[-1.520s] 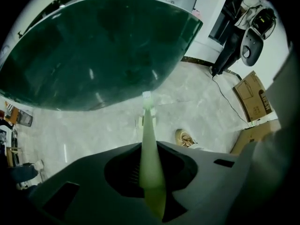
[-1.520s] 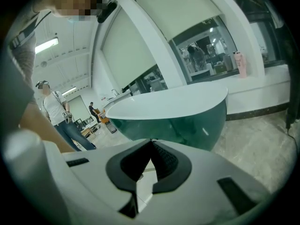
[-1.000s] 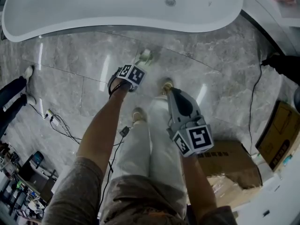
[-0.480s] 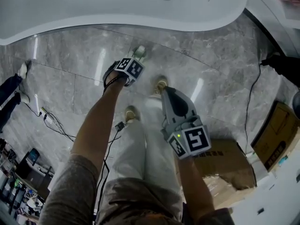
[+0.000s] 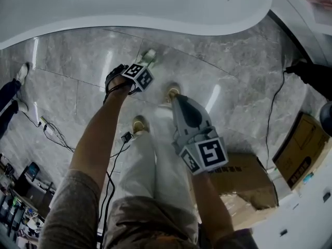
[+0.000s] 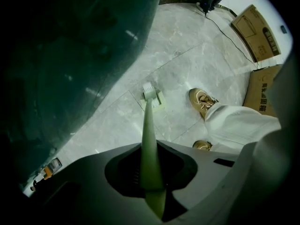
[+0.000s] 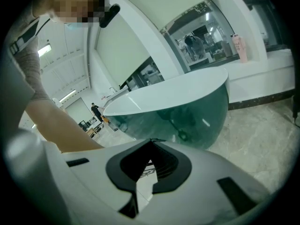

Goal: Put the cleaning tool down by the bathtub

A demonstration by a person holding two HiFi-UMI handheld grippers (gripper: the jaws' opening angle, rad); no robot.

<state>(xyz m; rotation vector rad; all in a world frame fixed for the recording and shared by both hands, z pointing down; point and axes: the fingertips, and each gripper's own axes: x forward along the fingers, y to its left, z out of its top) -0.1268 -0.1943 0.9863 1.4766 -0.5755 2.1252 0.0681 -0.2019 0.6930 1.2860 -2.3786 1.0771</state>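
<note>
Brush [image 6: 151, 95]: pale green, long thin handle, small head low over the floor [image 6: 187, 55], near the bathtub [image 6: 70, 55]; touching the floor or not, unclear.
Handling: probably light, stiff plastic with a smooth handle; best held mid-handle.
Left gripper [image 6: 149, 150]: pinching the handle, just closed further on it.
Right gripper [image 7: 151, 143]: pressed together, empty.

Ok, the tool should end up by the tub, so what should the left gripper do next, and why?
Probably lower the tool a touch, until its head lies on the floor. The left gripper is shut on its green handle, jaws having just closed further on it. The head points down right beside the tub, but I cannot tell if it touches yet.
</note>
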